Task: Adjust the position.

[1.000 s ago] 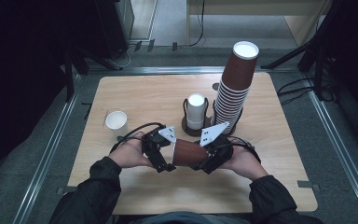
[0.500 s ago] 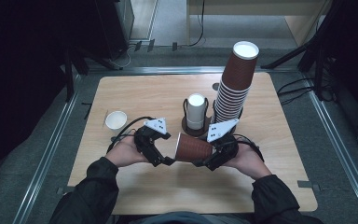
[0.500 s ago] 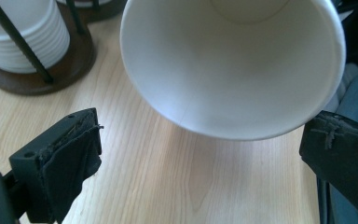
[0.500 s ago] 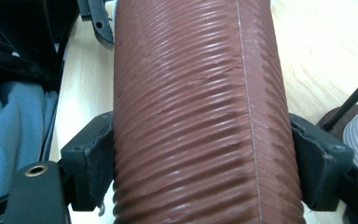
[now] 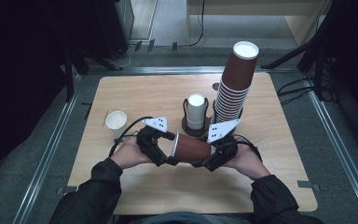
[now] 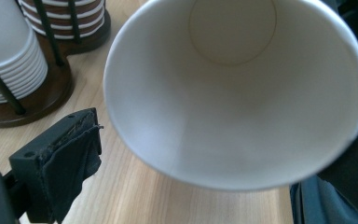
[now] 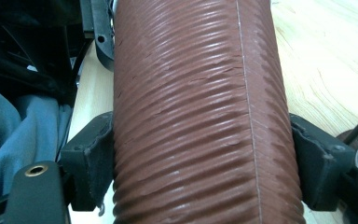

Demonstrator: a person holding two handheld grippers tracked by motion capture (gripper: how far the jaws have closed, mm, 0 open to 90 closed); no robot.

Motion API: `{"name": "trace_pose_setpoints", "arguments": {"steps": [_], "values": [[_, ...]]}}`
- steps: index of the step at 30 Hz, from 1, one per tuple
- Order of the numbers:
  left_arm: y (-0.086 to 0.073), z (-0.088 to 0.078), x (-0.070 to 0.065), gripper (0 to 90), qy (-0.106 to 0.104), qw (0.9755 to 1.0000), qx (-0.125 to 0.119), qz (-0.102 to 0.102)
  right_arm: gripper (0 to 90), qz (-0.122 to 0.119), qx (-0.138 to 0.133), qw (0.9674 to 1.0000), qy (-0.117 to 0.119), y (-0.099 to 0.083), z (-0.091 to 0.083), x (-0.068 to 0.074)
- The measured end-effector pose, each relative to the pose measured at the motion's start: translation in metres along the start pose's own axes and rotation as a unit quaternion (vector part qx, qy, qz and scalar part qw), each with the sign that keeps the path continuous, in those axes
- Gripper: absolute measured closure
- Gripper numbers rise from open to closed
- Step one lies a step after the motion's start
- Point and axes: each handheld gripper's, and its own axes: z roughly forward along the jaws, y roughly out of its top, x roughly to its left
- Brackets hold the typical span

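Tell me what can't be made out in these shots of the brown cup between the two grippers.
- Left gripper: the high view is too small to show whether its jaws pinch the brown cup; its own view has the cup's mouth covering the right jaw.
- Cup's base: hidden by the right gripper in the high view.
- Cup's ends: cut off by the frame edges in the right gripper view, where both pads press its ribbed wall.

A brown ribbed paper cup (image 5: 192, 148) with a white inside is held on its side above the wooden table, its open mouth turned leftward, its body pressed between padded jaws.
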Motion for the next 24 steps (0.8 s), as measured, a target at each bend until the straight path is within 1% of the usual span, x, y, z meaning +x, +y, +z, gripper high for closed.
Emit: {"name": "trace_pose_setpoints", "arguments": {"steps": [1, 5, 8, 11, 15, 17, 18, 24], "values": [[0.0003, 0.0003, 0.0001, 0.0, -0.003, 1.0000, -0.001, -0.001, 19.5, 0.002, 0.000, 1.0000, 0.003, 0.0002, 0.0005, 0.0007], [0.0019, 0.0025, -0.0011, 0.0, -0.009, 1.0000, -0.004, -0.001, 19.5, -0.004, -0.002, 1.0000, 0.007, 0.0011, 0.0030, 0.0019], [0.0029, 0.0038, -0.0026, 0.0, -0.008, 1.0000, -0.004, 0.001, 19.5, -0.007, -0.005, 0.9999, 0.010, 0.0021, 0.0049, 0.0025], [0.0032, 0.0052, -0.0024, 0.0, -0.013, 0.9999, -0.001, -0.003, 19.5, -0.006, -0.009, 0.9999, 0.012, 0.0027, 0.0069, 0.0033], [0.0035, 0.0058, -0.0027, 0.0, -0.011, 0.9999, 0.002, -0.004, 19.5, -0.005, -0.010, 0.9999, 0.012, 0.0033, 0.0084, 0.0042], [0.0035, 0.0048, -0.0026, 4.1, -0.014, 0.9999, -0.001, -0.005, 19.5, -0.004, -0.010, 0.9999, 0.008, 0.0032, 0.0083, 0.0038], [0.0037, 0.0045, -0.0027, 5.1, -0.013, 0.9999, -0.003, -0.004, 19.6, -0.004, -0.011, 0.9999, 0.007, 0.0029, 0.0080, 0.0032], [0.0049, 0.0042, -0.0034, 6.7, -0.013, 0.9999, -0.001, -0.003, 19.7, -0.002, -0.012, 0.9999, 0.009, 0.0027, 0.0070, 0.0031]]}}
